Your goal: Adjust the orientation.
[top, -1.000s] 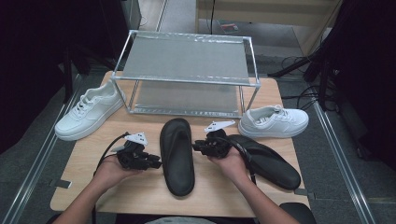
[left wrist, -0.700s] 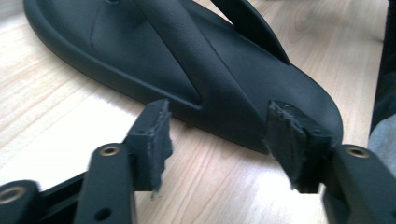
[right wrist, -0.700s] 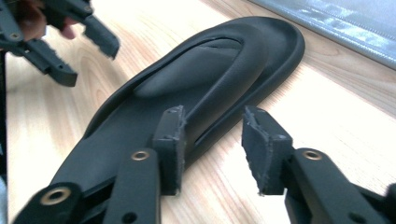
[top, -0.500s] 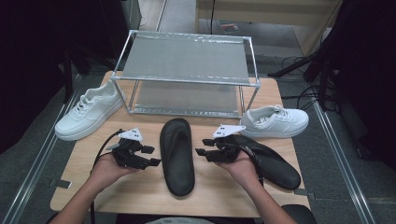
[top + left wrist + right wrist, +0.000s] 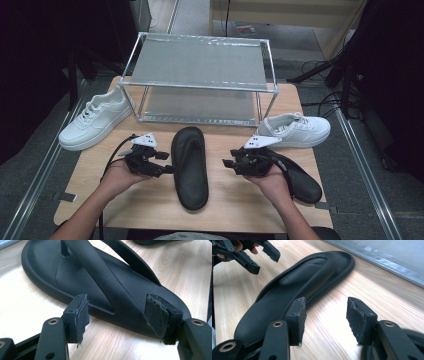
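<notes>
A black flip-flop (image 5: 190,167) lies sole down in the middle of the wooden table, toe toward the rack. My left gripper (image 5: 168,163) is at its left edge. Its jaws have just been opening and now stand wide, and the pads (image 5: 80,315) stop short of the sandal's rim (image 5: 105,297) without pressing it. My right gripper (image 5: 228,160) is a short way off the sandal's right side. It too has just been opening, and only bare table (image 5: 329,322) lies between its pads. The right gripper view shows the same flip-flop (image 5: 294,290) and the left gripper (image 5: 249,255) beyond it.
A second black flip-flop (image 5: 300,177) lies under my right wrist. One white sneaker (image 5: 95,120) sits at the left and another white sneaker (image 5: 297,131) at the right. A two-tier metal rack (image 5: 200,82) stands at the back of the table (image 5: 150,210).
Both grippers have opened and let go of the middle flip-flop. The right gripper has drawn away from it to the right; the left has stayed at its edge.
</notes>
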The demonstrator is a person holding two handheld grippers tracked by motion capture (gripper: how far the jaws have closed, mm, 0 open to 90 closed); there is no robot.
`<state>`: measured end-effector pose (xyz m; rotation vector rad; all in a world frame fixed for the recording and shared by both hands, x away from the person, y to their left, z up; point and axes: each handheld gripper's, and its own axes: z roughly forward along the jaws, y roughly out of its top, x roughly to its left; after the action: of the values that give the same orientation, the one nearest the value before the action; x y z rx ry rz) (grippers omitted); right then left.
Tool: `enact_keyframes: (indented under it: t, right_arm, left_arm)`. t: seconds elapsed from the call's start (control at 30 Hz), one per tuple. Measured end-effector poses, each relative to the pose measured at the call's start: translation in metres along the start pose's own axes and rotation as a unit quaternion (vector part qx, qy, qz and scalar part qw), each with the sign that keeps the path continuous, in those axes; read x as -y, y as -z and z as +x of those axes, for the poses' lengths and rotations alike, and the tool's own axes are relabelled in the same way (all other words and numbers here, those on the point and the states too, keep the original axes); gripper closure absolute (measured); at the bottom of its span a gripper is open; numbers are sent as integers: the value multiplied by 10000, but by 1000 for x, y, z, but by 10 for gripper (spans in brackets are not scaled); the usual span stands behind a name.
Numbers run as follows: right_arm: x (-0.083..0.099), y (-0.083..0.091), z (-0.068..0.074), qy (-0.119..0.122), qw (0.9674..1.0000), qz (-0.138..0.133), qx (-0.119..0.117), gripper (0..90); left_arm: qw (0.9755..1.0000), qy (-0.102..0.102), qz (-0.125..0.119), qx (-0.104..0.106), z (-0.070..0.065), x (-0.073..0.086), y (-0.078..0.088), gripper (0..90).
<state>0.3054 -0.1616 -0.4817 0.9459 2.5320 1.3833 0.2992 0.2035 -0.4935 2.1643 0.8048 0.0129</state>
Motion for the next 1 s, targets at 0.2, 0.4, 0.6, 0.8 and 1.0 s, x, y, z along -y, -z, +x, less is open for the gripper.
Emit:
enact_keyframes:
  t: [0.2,0.4,0.6,0.8,1.0]
  right_arm:
    - [12,22,-10,-146,9996,-67,246,512]
    - [24,40,-16,-249,9991,-106,330,522]
    - [36,56,-20,-287,9984,-80,484,522]
    - [51,82,-28,-499,9957,-206,753,525]
    - [63,99,-35,-638,9935,-261,905,532]
  left_arm:
    - [9999,27,-65,-121,4,-8,-3,361]
    - [10000,-30,-73,-32,5,-13,-8,361]
    - [9999,-46,-98,-13,6,-19,-10,362]
    - [9999,-105,-51,64,7,-26,-15,385]
    - [9998,-123,-136,105,10,-30,-20,382]
